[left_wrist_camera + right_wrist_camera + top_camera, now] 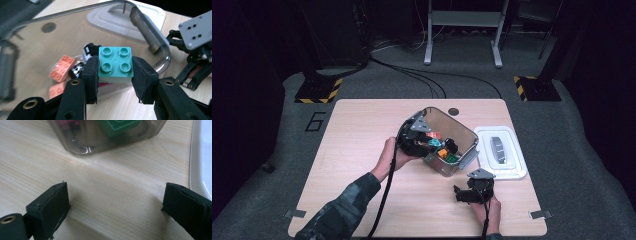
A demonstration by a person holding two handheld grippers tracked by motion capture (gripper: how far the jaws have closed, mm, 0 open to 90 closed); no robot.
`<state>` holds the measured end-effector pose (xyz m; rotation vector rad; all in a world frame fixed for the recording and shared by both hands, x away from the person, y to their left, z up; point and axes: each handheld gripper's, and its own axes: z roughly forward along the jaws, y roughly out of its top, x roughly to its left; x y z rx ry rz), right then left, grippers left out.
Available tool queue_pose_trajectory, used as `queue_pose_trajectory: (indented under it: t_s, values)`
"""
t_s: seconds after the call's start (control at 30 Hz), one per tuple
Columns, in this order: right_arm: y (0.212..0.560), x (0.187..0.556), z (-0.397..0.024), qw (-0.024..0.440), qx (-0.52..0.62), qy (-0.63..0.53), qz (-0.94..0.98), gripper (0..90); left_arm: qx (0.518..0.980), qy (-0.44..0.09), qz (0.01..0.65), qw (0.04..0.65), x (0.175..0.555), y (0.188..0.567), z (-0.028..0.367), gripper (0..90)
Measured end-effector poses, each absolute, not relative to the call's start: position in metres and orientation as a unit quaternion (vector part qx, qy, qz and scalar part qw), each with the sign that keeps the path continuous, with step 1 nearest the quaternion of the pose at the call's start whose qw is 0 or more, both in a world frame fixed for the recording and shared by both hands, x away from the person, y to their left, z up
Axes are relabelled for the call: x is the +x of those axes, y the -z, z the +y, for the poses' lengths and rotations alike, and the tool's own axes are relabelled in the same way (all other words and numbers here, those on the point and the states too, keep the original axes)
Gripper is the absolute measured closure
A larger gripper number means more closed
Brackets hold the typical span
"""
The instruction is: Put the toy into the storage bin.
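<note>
Teal brick (115, 64) studs-up, clamped in left hand-held gripper (115, 80).

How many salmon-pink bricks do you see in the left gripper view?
2. One pink brick lies tilted in the clear box, left of the jaws; another pink brick sits just below it. Others may be hidden.

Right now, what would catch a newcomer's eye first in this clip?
The teal brick stands out, clamped between the pads of the left gripper above the clear plastic box of coloured bricks at the middle of the table. Next, the white lid lying to the right of the box. The right gripper hangs open over bare wood near the box's corner.
</note>
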<state>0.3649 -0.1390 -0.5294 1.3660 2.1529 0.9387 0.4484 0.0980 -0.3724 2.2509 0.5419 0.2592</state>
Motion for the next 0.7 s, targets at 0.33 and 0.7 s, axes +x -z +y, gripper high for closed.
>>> queue_pose_trajectory:
  t_s: [0.33,0.7]
  values:
    - [0.529,0.365,-0.139,0.207,0.490,-0.338,0.776,5.7,0.905,-0.066,0.191,0.373,0.450,0.383,0.066,58.8]
    - [0.529,0.365,-0.139,0.207,0.490,-0.339,0.776,5.8,0.909,-0.040,0.186,0.370,0.447,0.387,0.058,57.8]
